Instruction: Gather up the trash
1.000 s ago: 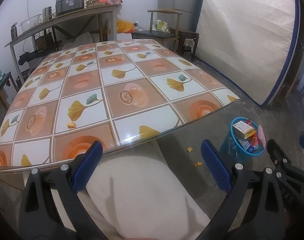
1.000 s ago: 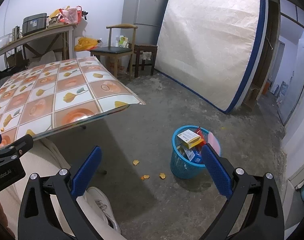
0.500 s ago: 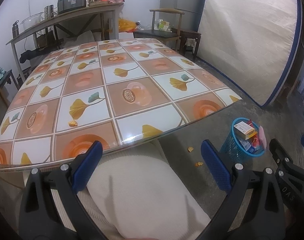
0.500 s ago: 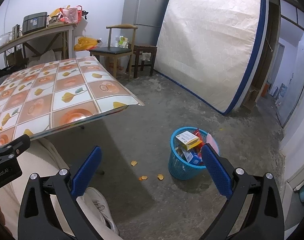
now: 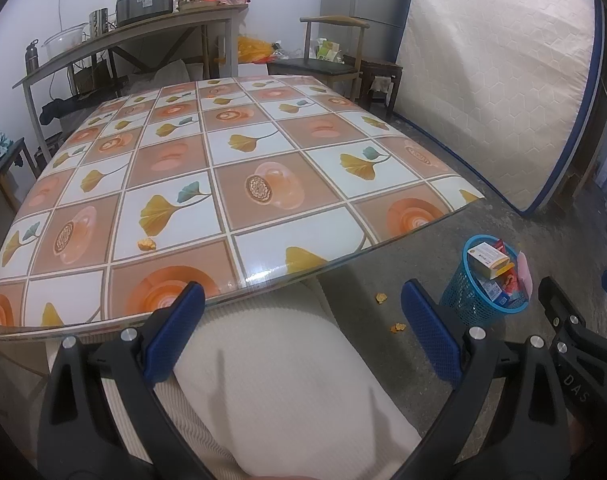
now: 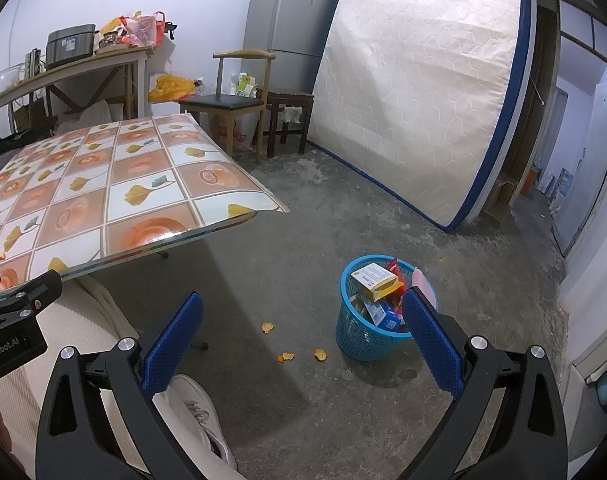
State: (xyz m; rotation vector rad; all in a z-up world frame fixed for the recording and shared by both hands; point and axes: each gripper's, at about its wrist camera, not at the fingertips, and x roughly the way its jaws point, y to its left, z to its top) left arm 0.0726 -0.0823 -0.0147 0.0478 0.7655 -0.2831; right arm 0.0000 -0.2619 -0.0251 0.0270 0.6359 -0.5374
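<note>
Tabletop crumb left-view clear, fridge right-view only

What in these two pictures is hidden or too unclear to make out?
- Blue basket: its lower contents, buried under the yellow box; the right gripper covers one side.
- Table: legs, hidden by the person's lap in the left view.
- Orange scrap: too small to identify.
- Box print: too small to read.
</note>
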